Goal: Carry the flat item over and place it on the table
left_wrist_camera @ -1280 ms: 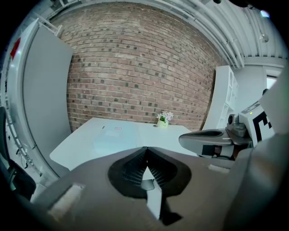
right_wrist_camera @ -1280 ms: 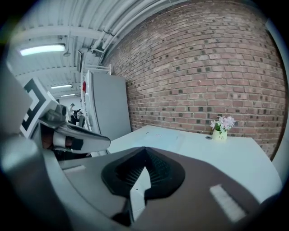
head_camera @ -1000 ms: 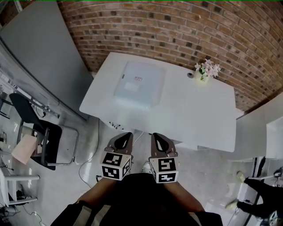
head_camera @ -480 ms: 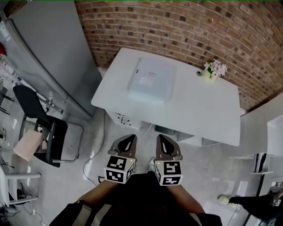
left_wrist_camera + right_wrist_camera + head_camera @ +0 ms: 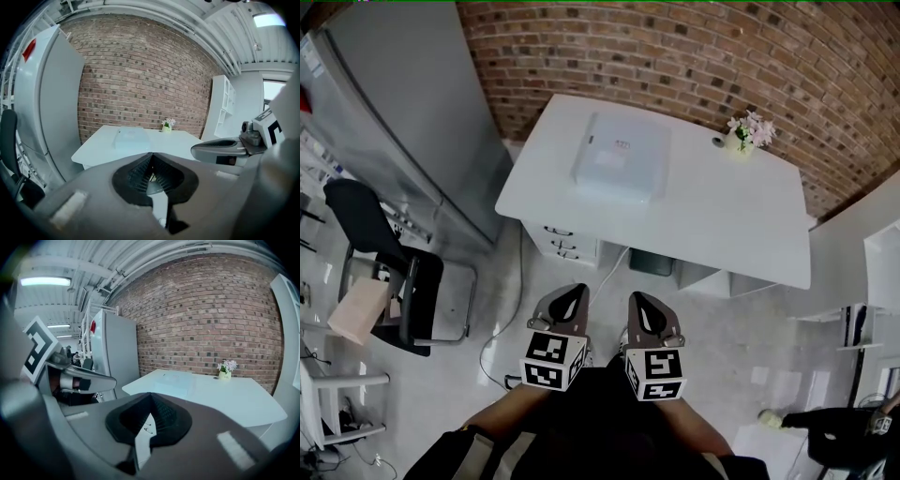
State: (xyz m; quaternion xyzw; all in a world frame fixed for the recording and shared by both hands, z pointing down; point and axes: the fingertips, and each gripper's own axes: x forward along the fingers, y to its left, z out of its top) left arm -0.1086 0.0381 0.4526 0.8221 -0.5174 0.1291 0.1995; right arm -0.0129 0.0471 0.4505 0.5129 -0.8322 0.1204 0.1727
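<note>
**Entry: stance well short of the table, both tools idle**

- Left gripper: I am holding it low in front of my body, jaws pressed together, nothing between them.
- Right gripper: I am holding it just beside the left, jaws likewise pressed together and empty.
- Flat item: a pale, slab-like package, lying flush on the white table, towards its left, wall-side part and well apart from both grippers. (It is already on a table, so I am judging the carry either finished or not yet begun.)
- Flower vase: standing on the same top, near the far edge and to the right of the item.
- Chair, floor cable: both lying near my path on the left.

**Hazards I am weighing**

- Reaching with the jaws closed would only be shoving the item across the top, possibly towards the vase.
- With the package sitting flush, a jaw may be failing to get under its edge, giving a thin, slipping pinch.
- Walking in while looking at the table, I am risking a snag on the cable.
</note>
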